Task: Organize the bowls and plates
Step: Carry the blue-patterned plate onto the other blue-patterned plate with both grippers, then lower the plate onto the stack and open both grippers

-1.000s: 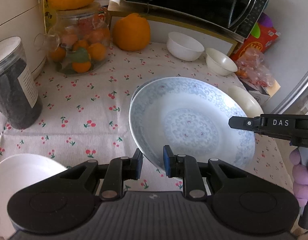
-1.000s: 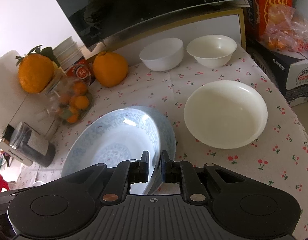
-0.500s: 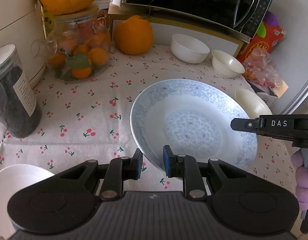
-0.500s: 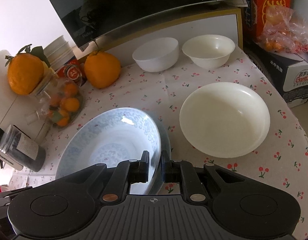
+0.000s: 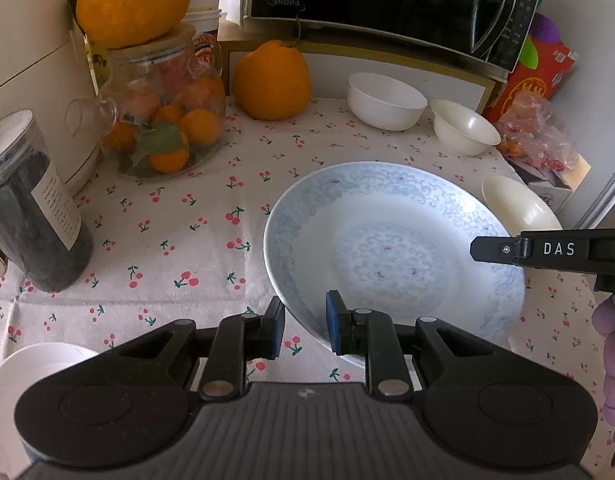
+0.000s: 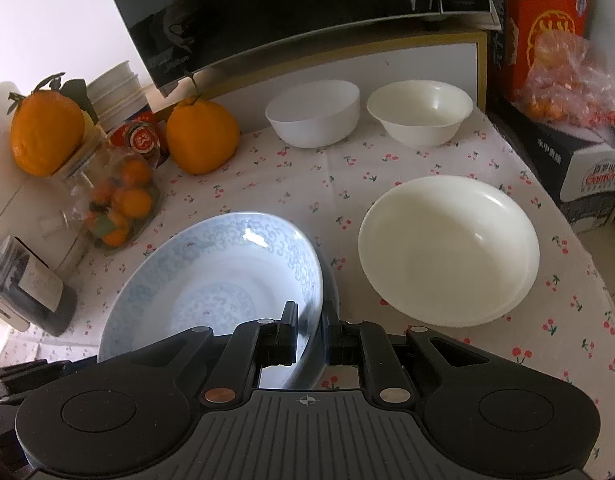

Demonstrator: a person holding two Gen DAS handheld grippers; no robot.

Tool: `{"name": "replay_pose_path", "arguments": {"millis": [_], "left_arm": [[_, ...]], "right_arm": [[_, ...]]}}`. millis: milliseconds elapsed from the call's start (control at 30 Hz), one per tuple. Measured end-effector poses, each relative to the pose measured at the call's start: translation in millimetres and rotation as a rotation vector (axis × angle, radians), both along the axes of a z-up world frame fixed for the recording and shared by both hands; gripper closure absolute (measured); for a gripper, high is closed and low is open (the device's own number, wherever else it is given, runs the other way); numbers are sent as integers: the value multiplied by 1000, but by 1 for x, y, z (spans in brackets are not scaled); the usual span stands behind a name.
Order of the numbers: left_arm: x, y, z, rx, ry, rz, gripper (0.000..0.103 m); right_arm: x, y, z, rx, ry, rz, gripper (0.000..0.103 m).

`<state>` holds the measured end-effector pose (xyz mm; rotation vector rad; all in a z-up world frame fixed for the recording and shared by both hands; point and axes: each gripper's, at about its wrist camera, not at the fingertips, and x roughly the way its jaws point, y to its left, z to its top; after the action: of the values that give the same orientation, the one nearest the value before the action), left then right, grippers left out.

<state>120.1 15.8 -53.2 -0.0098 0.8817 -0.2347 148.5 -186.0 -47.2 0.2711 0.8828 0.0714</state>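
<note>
Carrying seems to be the step in hand: the blue-patterned plate (image 5: 387, 248) fills the centre and lower right of the left wrist view, gripped at two places on its rim. The left gripper (image 5: 305, 320) is clenched on the near-left rim. The right gripper (image 6: 309, 320) is pinched tight on the opposite edge, at the bottom centre of its own view. A dark shadow under that edge suggests the plate is raised off the tablecloth (image 6: 267, 184), at least on that side.

The cream plate (image 6: 447, 252) lies just beside it, right of centre. A white bowl (image 6: 313, 120) and a cream bowl (image 6: 421, 118) stand side by side near the top.

Stacking the blue plate with the cream one looks likely next. That calls for both hands travelling together, keeping the plate level, then lowering it until it seats before either grip lets go.

Compared with a second ago, the plate sits in the same place between both pairs of jaws. The background has slid a little, and the cream plate shows more fully at the right of the left wrist view.
</note>
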Motion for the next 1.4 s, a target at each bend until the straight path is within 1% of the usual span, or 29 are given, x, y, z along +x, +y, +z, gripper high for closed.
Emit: {"name": "replay_pose_path", "arguments": {"millis": [133,333,433,533,567,833,1033,1300,1367,1400], "left_arm": [[-1,-2,0,13,-6,-1,82],[0,-1,-1,1,-1,2,81],[1,1,-4,-9,25,12,80],[3,5,-7,-61,54,25,79],[4,6,-7,-66,57,28,79],[3,3,-8,-49,48,26,79],[4,3,-8,-42,49,30,79],[6,2,-9,-52,60,25,80],[6,2,-10,-48,58,24,76],[6,2,-10,-44,55,27,67]], "right_arm": [[0,2,0,-19,-8,5,91],[-1,2,1,-18,-14,1,92],[-1,1,2,-44,-15,-5,93],[-1,-6,1,-12,-7,-9,94],[-1,-7,1,-3,-4,-7,94],[-1,-4,1,-21,-1,9,93],[-1,1,0,-74,11,33,91],[-2,3,1,-105,8,51,90],[-2,5,0,-115,10,56,88],[-2,5,1,-113,13,56,87]]}}
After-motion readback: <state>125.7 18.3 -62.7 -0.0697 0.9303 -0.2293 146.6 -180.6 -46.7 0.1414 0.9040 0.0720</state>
